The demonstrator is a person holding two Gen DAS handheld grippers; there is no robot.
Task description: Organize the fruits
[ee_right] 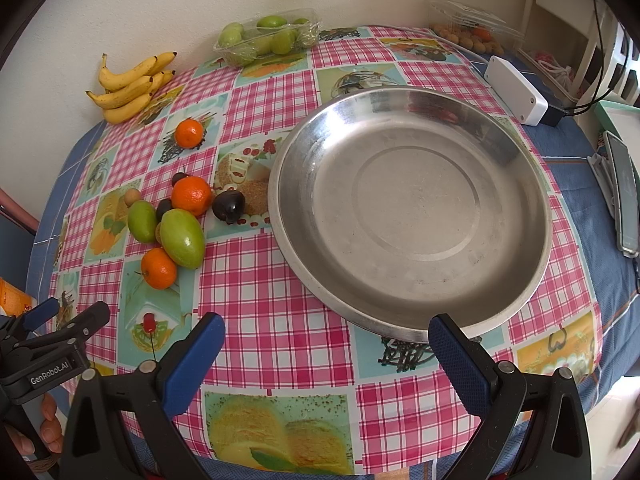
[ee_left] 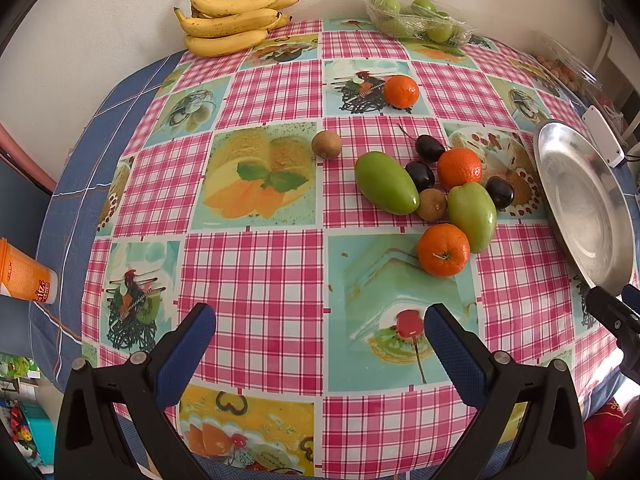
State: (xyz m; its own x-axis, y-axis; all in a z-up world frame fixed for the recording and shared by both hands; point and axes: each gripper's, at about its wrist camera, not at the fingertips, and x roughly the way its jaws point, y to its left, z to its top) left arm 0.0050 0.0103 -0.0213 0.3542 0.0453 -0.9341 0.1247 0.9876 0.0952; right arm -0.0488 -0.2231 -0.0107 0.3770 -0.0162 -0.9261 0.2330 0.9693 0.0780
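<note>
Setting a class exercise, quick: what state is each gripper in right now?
Left gripper: open, holding nothing, above the tablecloth.
Right gripper: open, holding nothing, near the empty metal plate.

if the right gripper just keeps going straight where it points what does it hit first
Most likely the near rim of the empty metal dish, which lies straight ahead of the open right gripper; its height above the tablecloth is unclear.

fruit pile [ee_left: 440, 196]: oranges, green mangoes, dark plums, kiwis | loose on tablecloth | steel plate [ee_right: 408, 208]: empty, beside pile
</note>
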